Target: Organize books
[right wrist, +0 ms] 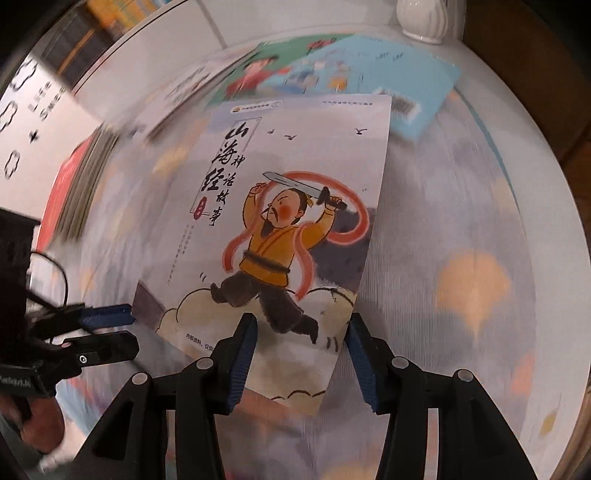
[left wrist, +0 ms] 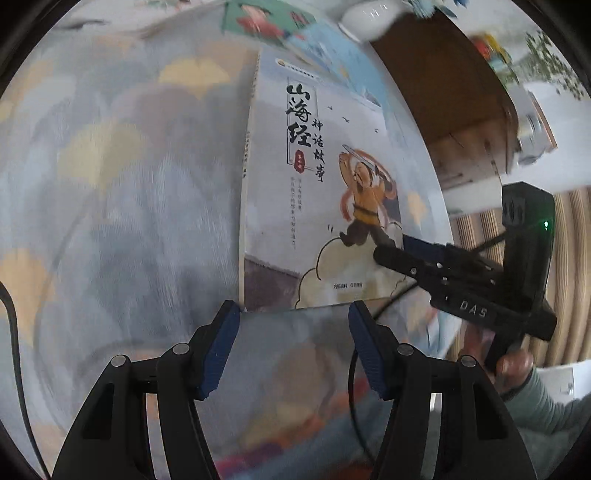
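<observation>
A picture book (right wrist: 295,177) lies flat on the patterned cloth; its cover shows a yellow-robed figure swinging a sword. My right gripper (right wrist: 301,321) points steeply down over the book's near right corner, jaws open, with the cover showing between the pads and nothing pinched. In the left wrist view the same book (left wrist: 314,166) lies just beyond my left gripper (left wrist: 293,310), which is open with only cloth between its pads. The right gripper (left wrist: 391,247) reaches in over the book's right side. The left gripper (right wrist: 129,332) sits by the book's near left corner.
Behind the book lie a green book (right wrist: 258,70) and a light blue book (right wrist: 373,70). A tilted stack of books (right wrist: 81,184) is at the left, and a white vase (right wrist: 421,18) stands at the back. A brown cardboard box (left wrist: 450,110) is beyond the table's right edge.
</observation>
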